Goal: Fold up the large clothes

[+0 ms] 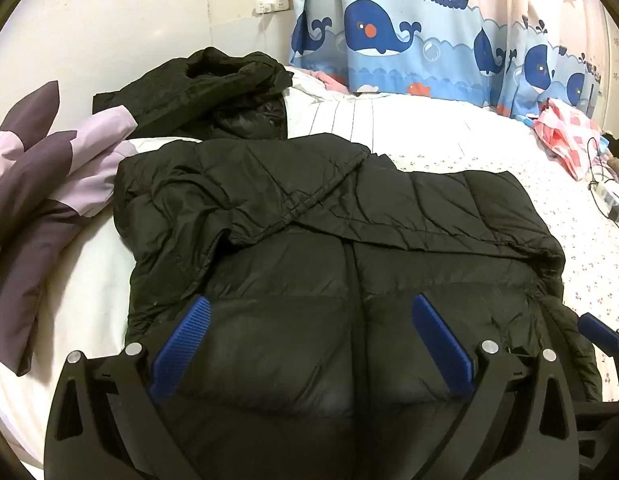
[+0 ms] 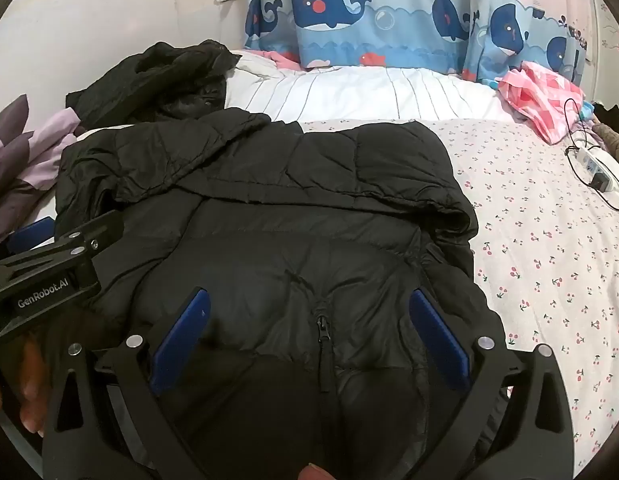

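Note:
A black puffer jacket (image 1: pixel 333 216) lies folded on the bed, its quilted hood or sleeve laid across the far half; it fills the right wrist view too (image 2: pixel 269 208), its zipper (image 2: pixel 323 336) in front. My left gripper (image 1: pixel 309 312) is open, its blue pads (image 1: pixel 181 348) spread over the jacket's near part, nothing between them. My right gripper (image 2: pixel 309 304) is open over the zipper, empty. The left gripper's body (image 2: pixel 49 276) shows at the left of the right wrist view.
A second black garment (image 1: pixel 197 88) is heaped at the far left. A purple and lilac garment (image 1: pixel 41 184) lies left. The bed sheet (image 2: pixel 549 264) has a cherry print. A pink cloth (image 1: pixel 565 136) and a power strip with cable (image 2: pixel 597 168) lie far right. A whale curtain (image 1: pixel 409 40) hangs behind.

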Demonstrator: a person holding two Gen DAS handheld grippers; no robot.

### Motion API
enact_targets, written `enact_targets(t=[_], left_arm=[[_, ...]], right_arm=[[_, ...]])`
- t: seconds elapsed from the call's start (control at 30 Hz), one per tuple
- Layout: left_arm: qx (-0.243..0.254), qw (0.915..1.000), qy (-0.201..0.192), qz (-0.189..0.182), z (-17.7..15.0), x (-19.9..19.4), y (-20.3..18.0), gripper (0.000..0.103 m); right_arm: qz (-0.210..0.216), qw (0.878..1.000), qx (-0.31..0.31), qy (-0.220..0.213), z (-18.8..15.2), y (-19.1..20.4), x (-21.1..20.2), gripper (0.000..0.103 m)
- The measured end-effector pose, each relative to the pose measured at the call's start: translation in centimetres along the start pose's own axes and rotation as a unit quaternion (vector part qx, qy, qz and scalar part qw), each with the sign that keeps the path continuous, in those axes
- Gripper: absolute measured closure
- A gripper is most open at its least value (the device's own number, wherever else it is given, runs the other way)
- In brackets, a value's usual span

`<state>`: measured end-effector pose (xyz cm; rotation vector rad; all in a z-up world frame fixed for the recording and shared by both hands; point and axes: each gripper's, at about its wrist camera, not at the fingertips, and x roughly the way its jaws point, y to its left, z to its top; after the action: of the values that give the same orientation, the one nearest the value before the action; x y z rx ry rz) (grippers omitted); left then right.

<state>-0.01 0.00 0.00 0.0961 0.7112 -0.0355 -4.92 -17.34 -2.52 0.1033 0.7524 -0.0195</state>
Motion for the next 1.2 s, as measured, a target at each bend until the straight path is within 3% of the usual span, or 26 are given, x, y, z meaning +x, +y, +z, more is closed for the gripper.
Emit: enact_targets(t=[0.53,0.7,0.8,0.97,1.1,1.2], left_arm=[[0.007,0.9998,0.007,-0.017,-0.3,0.2,-0.7,0.006],[-0.015,0.9992,0.018,-0.031,-0.4,0.6,-0.5,0.006],[-0.012,0.9996,0.018,-0.016,-0.4,1.0,-0.8,0.006],[-0.016,0.9996,0.022,-0.002,0.2,1.6,-0.6,0.006],[-0.025,0.9990,0.037,0.005,0.4,2.6,0.5,0.006],[-0.031,0.9983,0.048,0.012,0.4,3.1,1.7,0.006]], right_arm=[[-0.010,1.000,-0.002,-0.002,0.4,-0.2,-0.2,0.007],[-0.021,1.000,-0.003,-0.010,0.3,-0.6,-0.3,0.007],[-0.037,0.999,-0.003,-0.009,0.1,-1.0,0.5,0.007],[-0.058,0.998,0.002,0.027,-0.8,-2.0,3.7,0.007],[-0.067,0.993,-0.017,0.093,-2.8,-2.0,7.2,0.007],[-0.089,0.992,-0.036,0.084,-3.7,-1.3,7.2,0.007]])
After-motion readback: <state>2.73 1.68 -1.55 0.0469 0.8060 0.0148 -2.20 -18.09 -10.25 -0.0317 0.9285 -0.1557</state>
